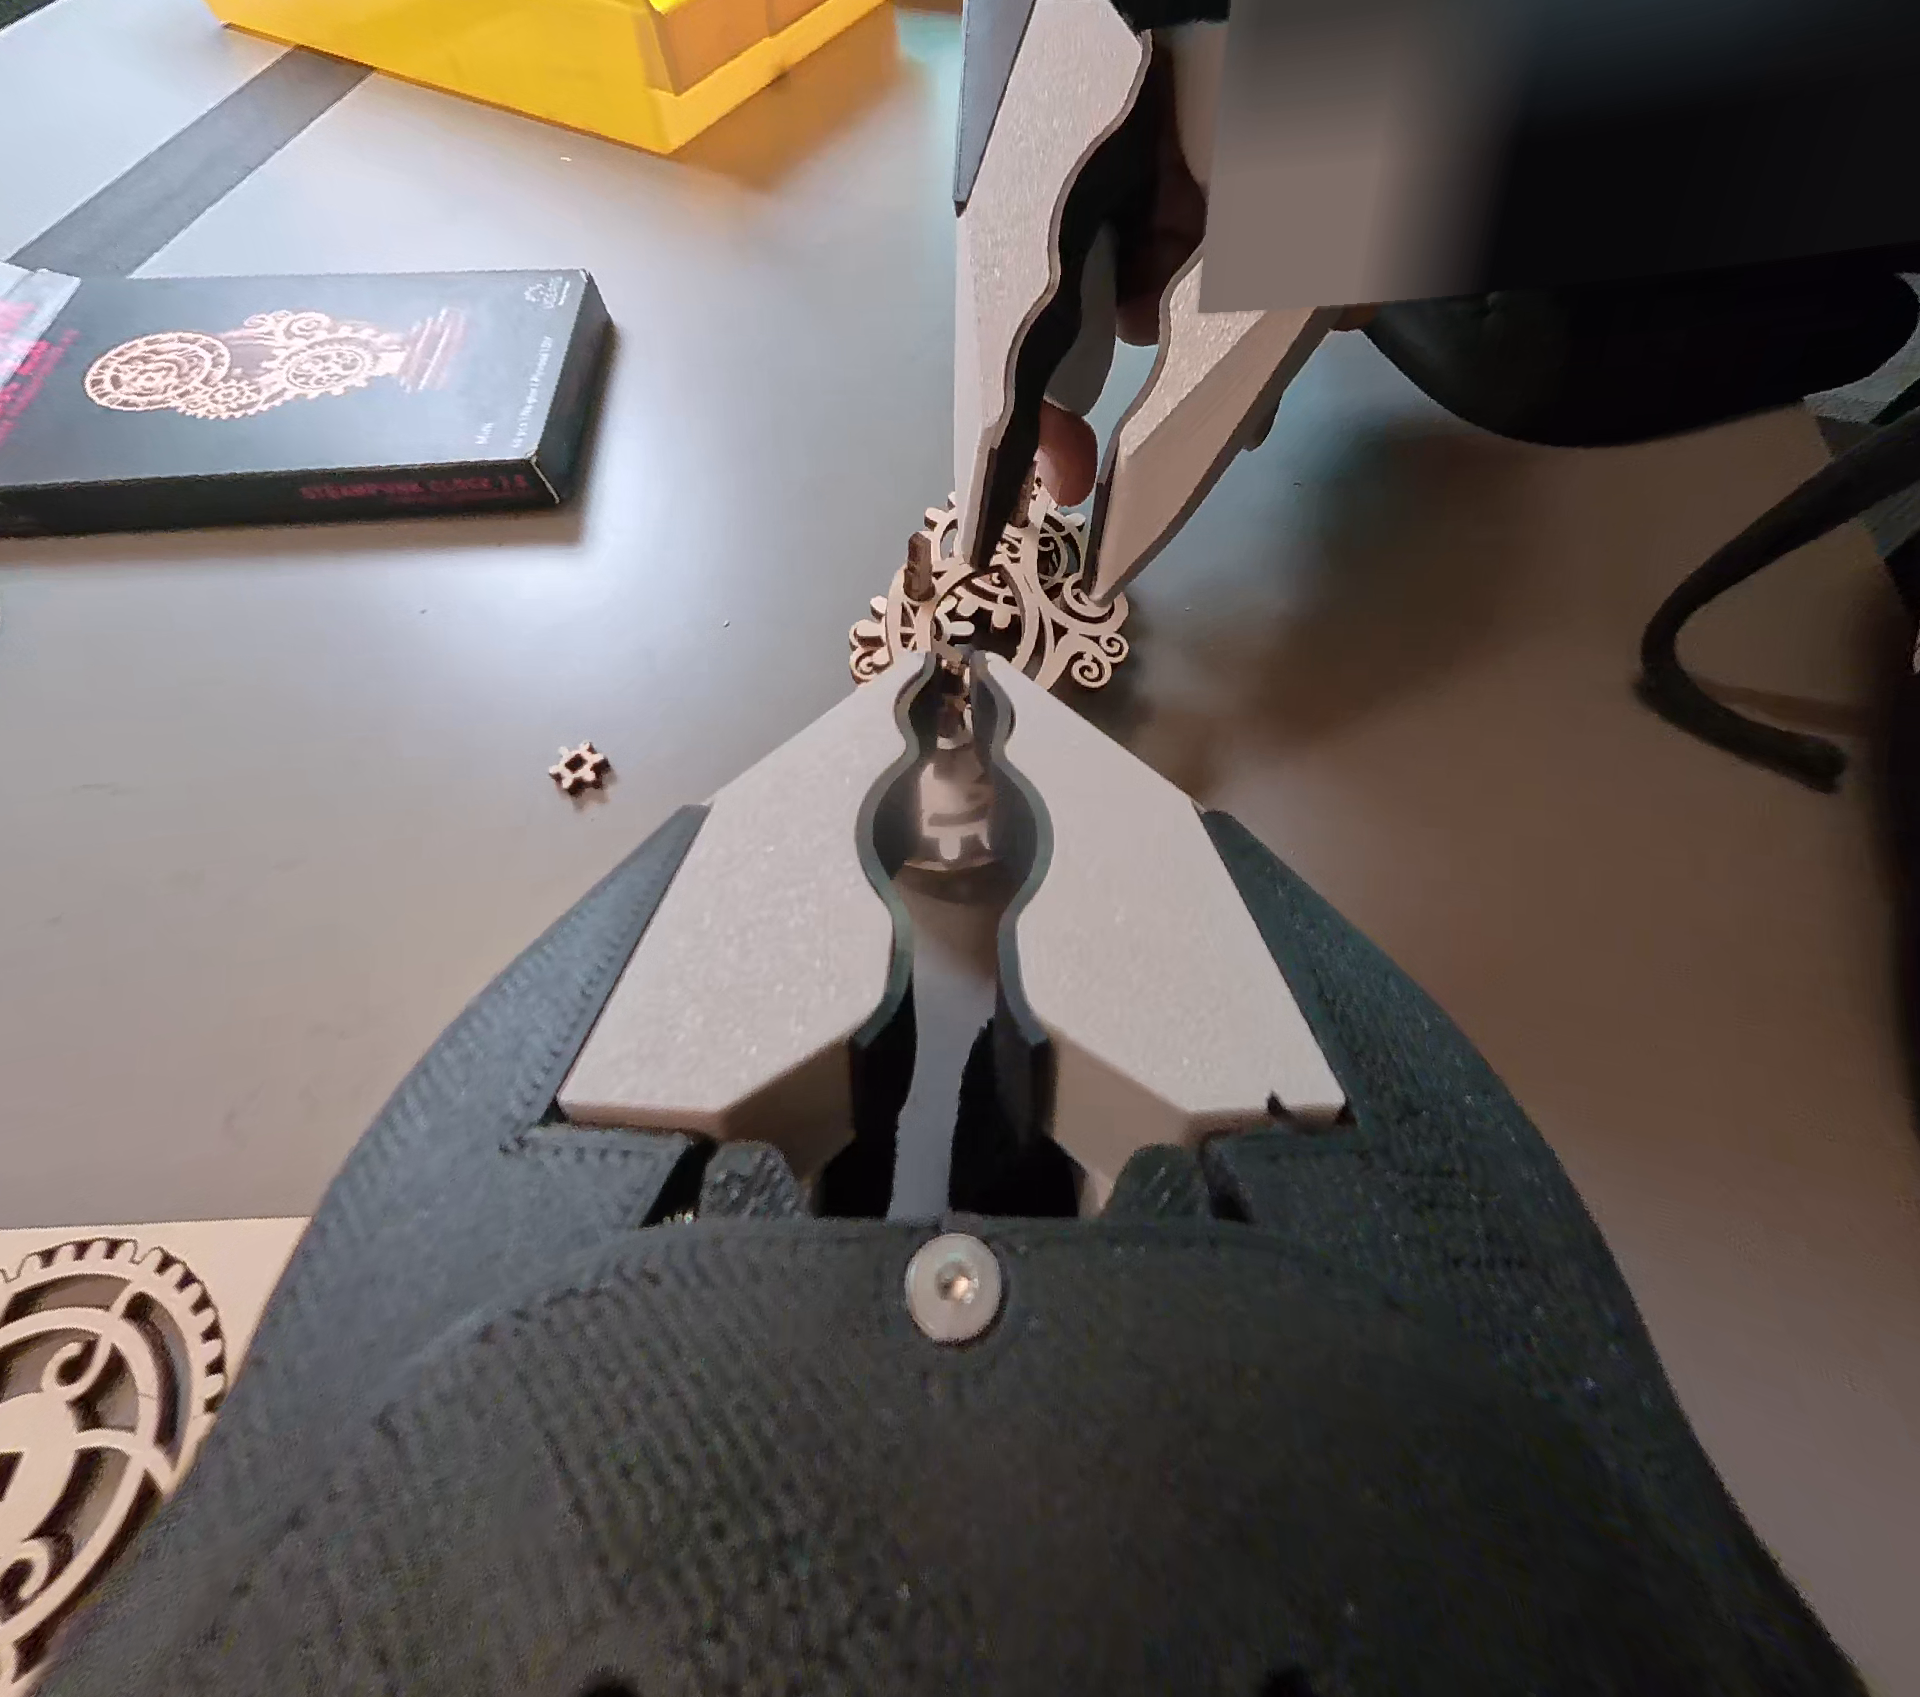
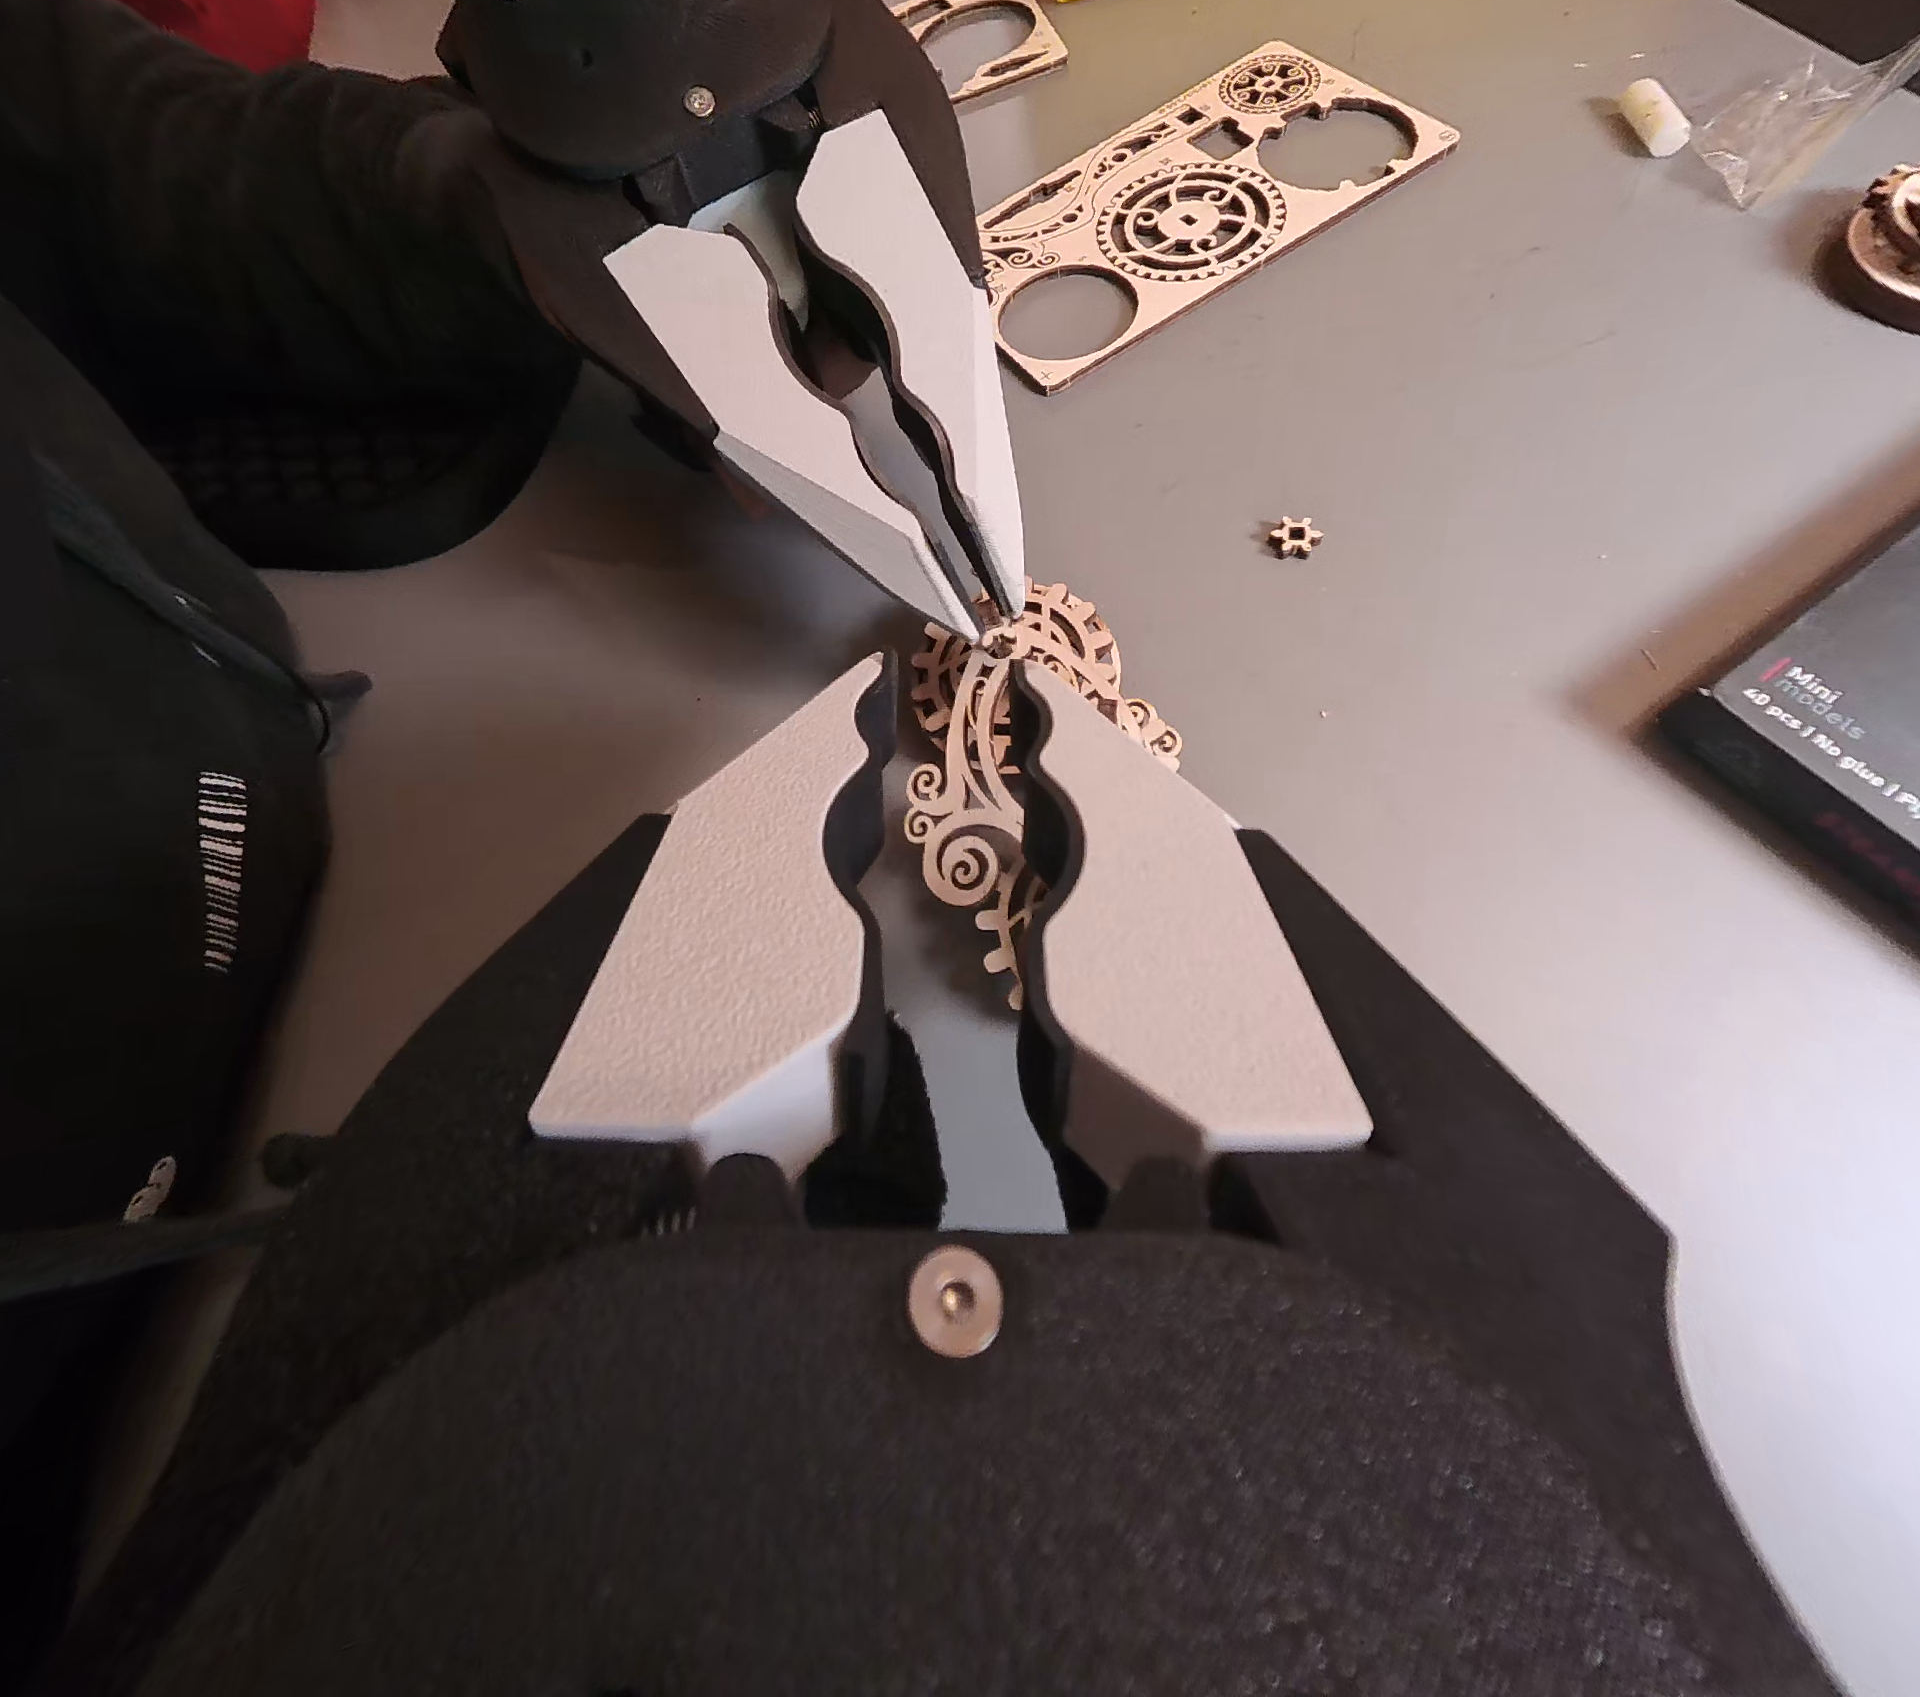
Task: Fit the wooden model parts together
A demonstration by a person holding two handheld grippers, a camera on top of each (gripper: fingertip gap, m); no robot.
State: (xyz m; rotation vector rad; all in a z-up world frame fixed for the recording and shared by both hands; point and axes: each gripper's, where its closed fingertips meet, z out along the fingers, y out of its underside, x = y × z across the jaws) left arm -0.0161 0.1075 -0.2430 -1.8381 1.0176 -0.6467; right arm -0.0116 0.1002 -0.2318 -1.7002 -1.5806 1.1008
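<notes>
At frame centre, my left tool (image 1: 961, 660) is pinched on a small peg (image 1: 948, 691) over the model (image 1: 997, 608) on the counter (image 1: 520, 868). My right tool (image 2: 961, 681) straddles it, narrowly parted, apparently to steady it for pressing.

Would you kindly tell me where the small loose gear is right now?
The small gear lies alone on the grey table. In the right wrist view it sits right of the left gripper, between the punched wooden sheet and the black box.
</notes>
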